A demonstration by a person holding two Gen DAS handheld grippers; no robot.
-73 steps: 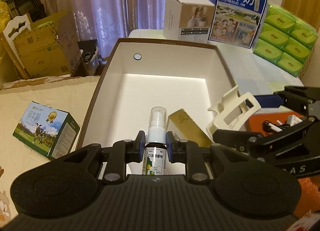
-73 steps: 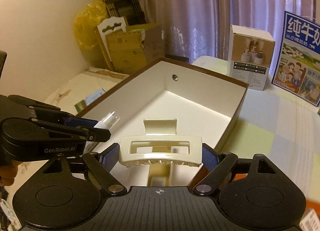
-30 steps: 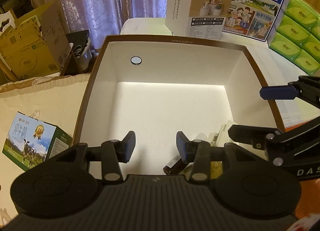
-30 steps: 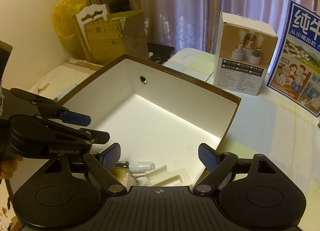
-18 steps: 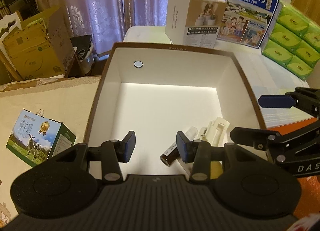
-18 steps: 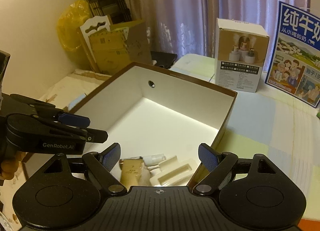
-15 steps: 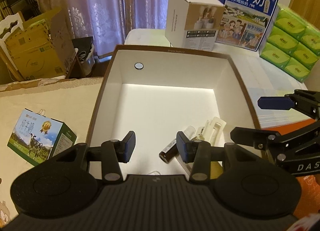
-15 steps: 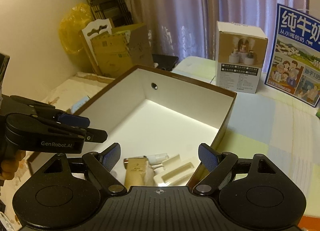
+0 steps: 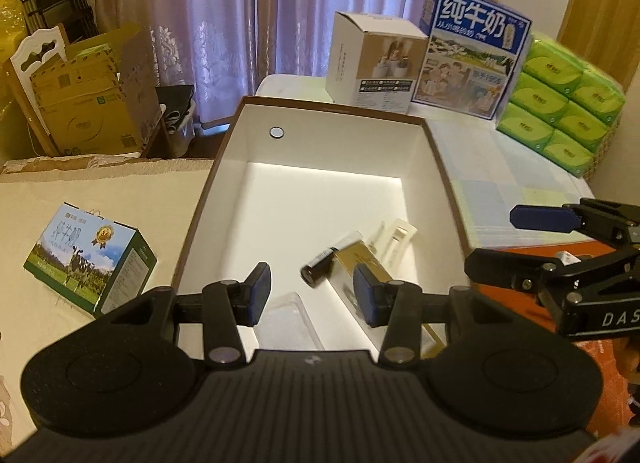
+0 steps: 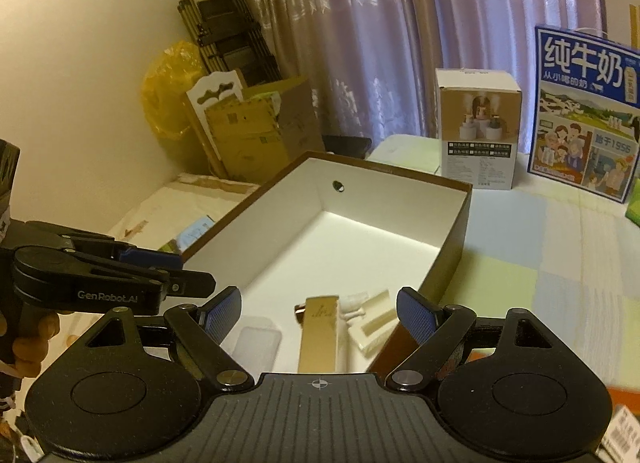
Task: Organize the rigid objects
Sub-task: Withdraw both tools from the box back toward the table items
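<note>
Spray bottle (image 9: 326, 259) half hidden, gold box (image 9: 362, 263) cropped

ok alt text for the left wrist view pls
Open, empty left tongs hover over a white-lined box holding a small dark bottle, a gold carton, a cream hair clip and a clear plastic case. The right tongs reach in from the right edge.

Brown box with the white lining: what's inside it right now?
Inside the brown cardboard box with white lining: a dark spray bottle, a gold carton, a cream plastic hair clip and a clear plastic lid. The near end is hidden behind the claws.
</note>
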